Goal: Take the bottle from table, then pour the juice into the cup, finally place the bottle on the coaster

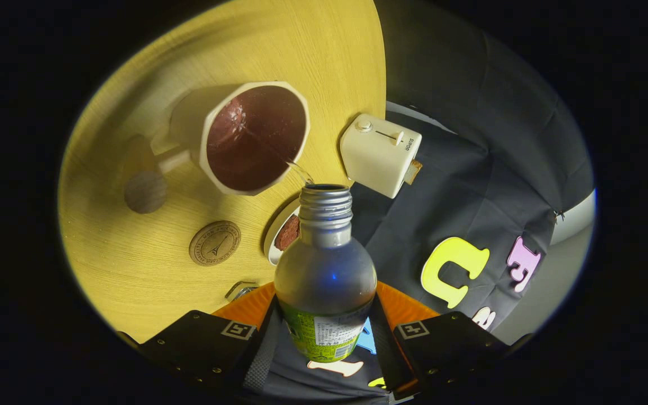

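The tool (324, 332) was clamped on the clear plastic bottle with a green label (324, 281), one finger pressing each side of its lower body. The bottle sat between the fingers with its open threaded neck pointing away, tipped toward the cream angular-rimmed cup (253, 138). A thin stream of liquid (300, 170) ran from the bottle's mouth over the cup's near rim, and dark reddish juice (256, 143) lay inside. The cup stood just beyond the bottle on the round light-wood counter (133, 270). The round wooden coaster with an engraved tower (215, 243) lay nearer, left of the bottle's neck. A small cream toaster-shaped box (379, 153) stood to the far right at the counter's edge.
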`<move>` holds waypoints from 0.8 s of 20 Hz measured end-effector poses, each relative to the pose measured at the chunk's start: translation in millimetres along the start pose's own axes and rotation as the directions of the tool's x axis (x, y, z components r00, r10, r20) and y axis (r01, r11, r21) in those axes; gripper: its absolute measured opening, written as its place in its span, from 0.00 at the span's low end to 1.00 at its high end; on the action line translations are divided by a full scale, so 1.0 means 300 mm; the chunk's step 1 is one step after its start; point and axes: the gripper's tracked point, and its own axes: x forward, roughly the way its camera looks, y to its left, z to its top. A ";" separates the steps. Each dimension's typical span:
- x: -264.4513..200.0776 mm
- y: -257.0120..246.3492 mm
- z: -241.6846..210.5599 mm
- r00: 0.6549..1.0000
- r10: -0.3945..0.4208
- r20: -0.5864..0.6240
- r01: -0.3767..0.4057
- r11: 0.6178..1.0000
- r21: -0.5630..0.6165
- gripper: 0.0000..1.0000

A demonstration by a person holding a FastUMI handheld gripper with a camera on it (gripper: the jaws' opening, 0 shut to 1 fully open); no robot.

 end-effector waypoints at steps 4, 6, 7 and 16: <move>0.000 0.009 0.000 1.000 0.000 0.003 0.000 1.000 -0.011 0.76; 0.002 0.012 -0.002 1.000 0.000 0.003 0.000 1.000 -0.017 0.76; 0.003 0.014 -0.002 1.000 0.001 0.005 -0.001 1.000 -0.019 0.76; -0.004 0.016 0.029 1.000 -0.005 0.022 0.006 1.000 -0.027 0.76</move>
